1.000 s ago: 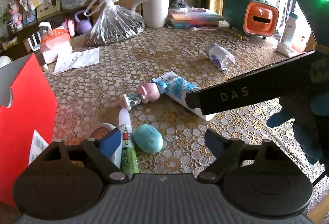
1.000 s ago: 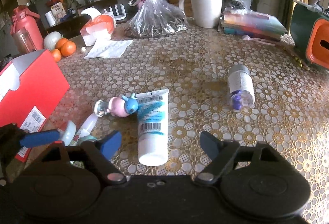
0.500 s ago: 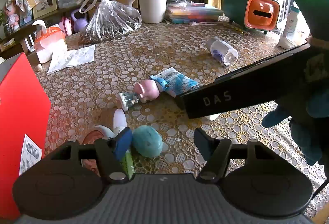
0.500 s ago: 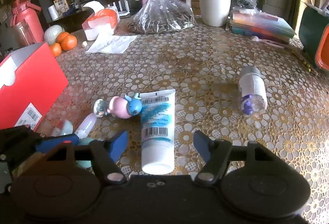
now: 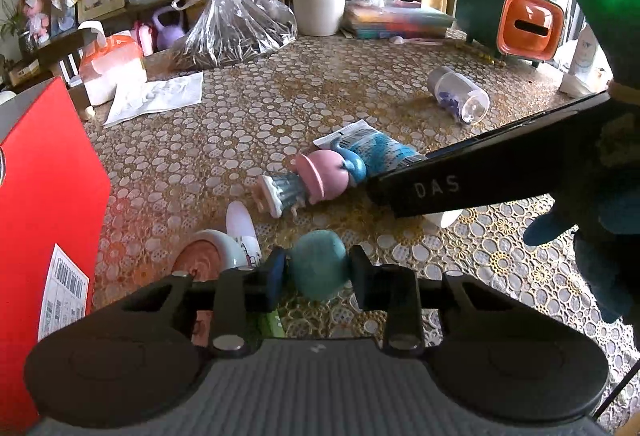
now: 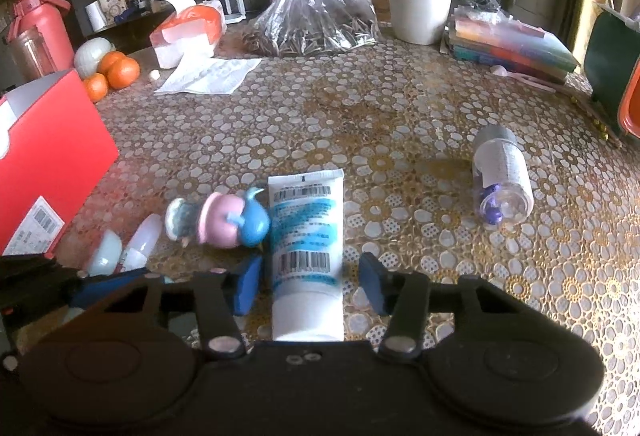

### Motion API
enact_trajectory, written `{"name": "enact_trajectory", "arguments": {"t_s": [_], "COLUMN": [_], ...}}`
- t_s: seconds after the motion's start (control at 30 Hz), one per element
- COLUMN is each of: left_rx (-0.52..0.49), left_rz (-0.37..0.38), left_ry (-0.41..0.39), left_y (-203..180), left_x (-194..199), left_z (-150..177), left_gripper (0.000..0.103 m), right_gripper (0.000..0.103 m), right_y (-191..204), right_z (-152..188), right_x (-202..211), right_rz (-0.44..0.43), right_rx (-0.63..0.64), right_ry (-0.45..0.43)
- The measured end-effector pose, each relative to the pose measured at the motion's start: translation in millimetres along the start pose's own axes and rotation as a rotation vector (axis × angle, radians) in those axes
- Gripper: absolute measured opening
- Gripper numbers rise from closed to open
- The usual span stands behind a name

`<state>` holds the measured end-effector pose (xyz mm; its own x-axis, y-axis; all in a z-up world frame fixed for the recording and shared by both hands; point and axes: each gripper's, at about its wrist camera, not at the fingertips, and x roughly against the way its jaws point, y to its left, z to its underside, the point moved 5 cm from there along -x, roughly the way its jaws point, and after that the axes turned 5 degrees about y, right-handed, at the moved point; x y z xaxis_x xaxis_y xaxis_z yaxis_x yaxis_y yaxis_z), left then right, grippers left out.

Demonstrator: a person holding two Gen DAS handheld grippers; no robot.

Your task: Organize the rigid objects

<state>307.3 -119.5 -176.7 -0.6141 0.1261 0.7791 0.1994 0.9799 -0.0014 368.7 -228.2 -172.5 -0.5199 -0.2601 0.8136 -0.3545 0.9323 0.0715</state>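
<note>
My left gripper (image 5: 318, 272) has just been closing, and the teal egg-shaped piece (image 5: 319, 263) now sits between its pads; both pads look to be touching its sides, so I read it as pinched, though lightly. The egg lies on the patterned tablecloth (image 5: 280, 108), directly ahead of the tool. It looks smooth, hard and rounded, probably light. My judgement: a curved shell like that can squirt out of flat pads, so the grip belongs across the widest girth, as it is now.

My right gripper (image 6: 308, 282) has also just been closing. The white-and-blue tube (image 6: 306, 248) lies between its fingers, cap end toward me, but a sliver of cloth shows on each side, so I call the jaws open around it, not yet pressing. The tube looks soft-walled and part full; I would take it low, near the stiff shoulder by the cap, since the middle will likely dent.

Outward from the tube: the pink-and-blue figurine (image 6: 224, 222) touches it at 10 o'clock, likely brittle at its thin parts. The clear bottle (image 6: 502, 182) lies on its side at 2 o'clock, well apart. The red box (image 6: 48, 156) stands at 9 o'clock.
</note>
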Motion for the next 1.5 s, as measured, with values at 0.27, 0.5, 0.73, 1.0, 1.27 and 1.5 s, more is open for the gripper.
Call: {"name": "enact_trajectory", "arguments": {"t_s": [0.27,0.5,0.73,1.0,1.27,1.5], "left_rx": [0.022,0.046,0.056,0.074,0.110,0.126], "left_rz": [0.005,0.027,0.052,0.062,0.052,0.029], "left_ry": [0.012,-0.001,-0.032,-0.061,-0.094,-0.135], "left_y": [1.5,2.5,3.5,15.6,44.4,75.7], "left_x": [2.1,20.3,52.1,92.9,137.2,171.5], "left_z": [0.3,-1.7,-3.7,-3.1,-3.0,-3.6], "left_gripper": [0.030,0.030,0.030,0.030,0.030,0.030], "right_gripper": [0.037,0.037,0.036,0.036,0.036,0.036], "right_y": [-2.0,-0.4,12.4,38.8,76.3,118.1], "right_z": [0.9,7.0,14.7,19.8,17.8,8.9], "right_x": [9.1,36.7,75.5,120.6,161.2,185.4], "right_rz": [0.025,0.024,0.003,-0.019,-0.043,-0.085], "right_rx": [-0.021,-0.040,-0.034,-0.016,0.024,0.075], "right_ry": [-0.035,-0.064,-0.102,-0.139,-0.157,-0.180]}}
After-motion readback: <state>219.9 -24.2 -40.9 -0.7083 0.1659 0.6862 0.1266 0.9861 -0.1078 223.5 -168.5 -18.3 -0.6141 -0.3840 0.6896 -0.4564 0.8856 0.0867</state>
